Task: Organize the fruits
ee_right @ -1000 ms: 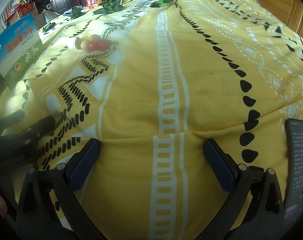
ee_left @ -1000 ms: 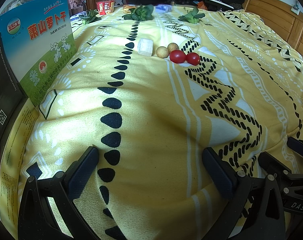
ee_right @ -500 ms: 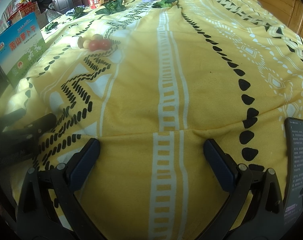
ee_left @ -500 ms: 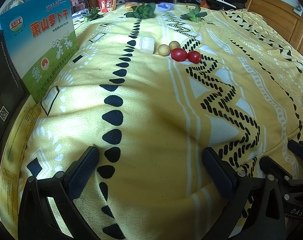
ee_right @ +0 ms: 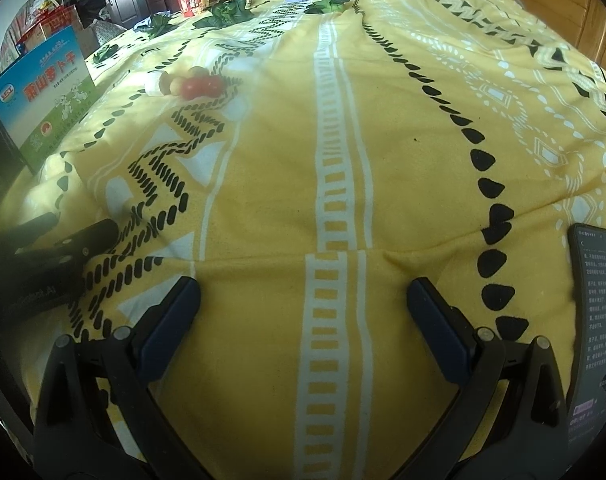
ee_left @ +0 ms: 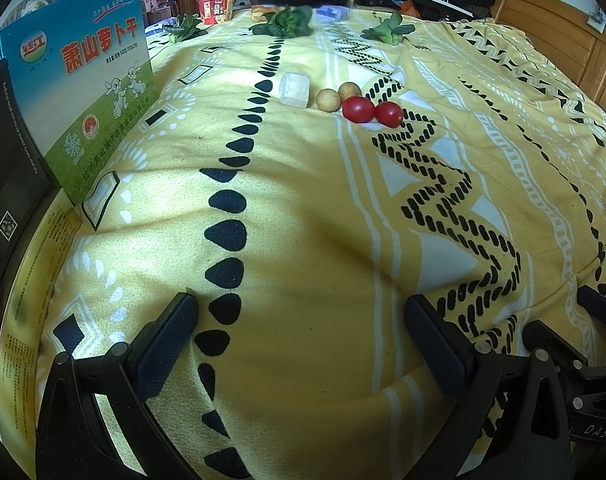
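Fruit row far up the bed, both tools released and empty.

Two red tomatoes (ee_left: 370, 111) touch side by side, with two small tan fruits (ee_left: 335, 97) and a pale block (ee_left: 294, 89) just left of them, well ahead of the left tool (ee_left: 301, 340) and the right tool (ee_right: 303, 320). Each tool hovers low over the yellow patterned blanket (ee_left: 303, 220), jaws spread wide. A printed box (ee_left: 77, 100) stands at the bed's left edge; a phone (ee_right: 597, 320) lies beside the right tool.

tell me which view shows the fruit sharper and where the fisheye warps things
Left wrist view: the two red tomatoes are crisp; the blue box bows at the edge. Right wrist view: the same tomatoes look small and soft; the phone curves along the rim.
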A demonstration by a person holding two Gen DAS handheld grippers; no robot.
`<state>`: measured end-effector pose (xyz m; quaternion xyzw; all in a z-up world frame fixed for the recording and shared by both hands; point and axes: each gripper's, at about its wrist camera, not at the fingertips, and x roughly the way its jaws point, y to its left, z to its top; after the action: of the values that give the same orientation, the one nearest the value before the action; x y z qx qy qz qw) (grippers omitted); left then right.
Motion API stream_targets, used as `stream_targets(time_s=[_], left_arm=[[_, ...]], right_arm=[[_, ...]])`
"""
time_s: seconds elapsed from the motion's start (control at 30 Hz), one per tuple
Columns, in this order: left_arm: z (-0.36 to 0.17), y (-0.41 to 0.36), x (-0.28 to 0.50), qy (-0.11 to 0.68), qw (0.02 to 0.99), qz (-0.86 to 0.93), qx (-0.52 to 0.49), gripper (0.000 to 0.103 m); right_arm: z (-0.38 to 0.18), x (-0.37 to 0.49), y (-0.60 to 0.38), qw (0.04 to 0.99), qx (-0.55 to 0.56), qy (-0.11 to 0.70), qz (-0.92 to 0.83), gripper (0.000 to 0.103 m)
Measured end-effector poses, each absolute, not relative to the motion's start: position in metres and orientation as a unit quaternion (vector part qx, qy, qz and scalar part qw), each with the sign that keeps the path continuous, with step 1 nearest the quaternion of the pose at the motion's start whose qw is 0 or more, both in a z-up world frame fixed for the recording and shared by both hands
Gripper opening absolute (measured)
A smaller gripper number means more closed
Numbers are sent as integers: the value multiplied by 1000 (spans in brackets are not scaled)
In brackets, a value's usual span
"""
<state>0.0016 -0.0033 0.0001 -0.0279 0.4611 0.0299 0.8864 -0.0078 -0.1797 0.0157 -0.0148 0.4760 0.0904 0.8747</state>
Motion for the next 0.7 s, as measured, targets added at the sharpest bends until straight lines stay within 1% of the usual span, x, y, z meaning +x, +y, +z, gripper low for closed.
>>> stream_targets(time_s=[0.23,0.3,0.33,0.37,0.4,0.43,0.57,0.63,0.7], left_arm=[[1,-3,3,464,885,28,-32,103],[2,-1,2,477,878,23,-36,103],[3,1,1,486,873,13,-36,103],[4,3,1,492,870,0,-34,103],[5,5,-2,493,869,-16,-31,103],[5,6,-5,489,871,-30,-29,103],[4,12,-15,461,885,-53,-40,103],[4,16,-15,458,886,-57,-49,103],[4,17,-16,454,887,-60,-54,103]], right_arm=[[18,-6,-182,870,-11,483,97,103],[21,-4,-181,863,-11,495,103,103],[25,-2,-181,859,-8,501,111,100],[31,0,-180,857,-2,499,126,96],[41,3,-178,858,2,493,147,86],[51,6,-174,860,-1,483,162,84],[79,33,-141,864,-28,453,216,84],[84,64,-110,857,-42,450,248,72],[83,88,-85,847,-50,456,268,45]])
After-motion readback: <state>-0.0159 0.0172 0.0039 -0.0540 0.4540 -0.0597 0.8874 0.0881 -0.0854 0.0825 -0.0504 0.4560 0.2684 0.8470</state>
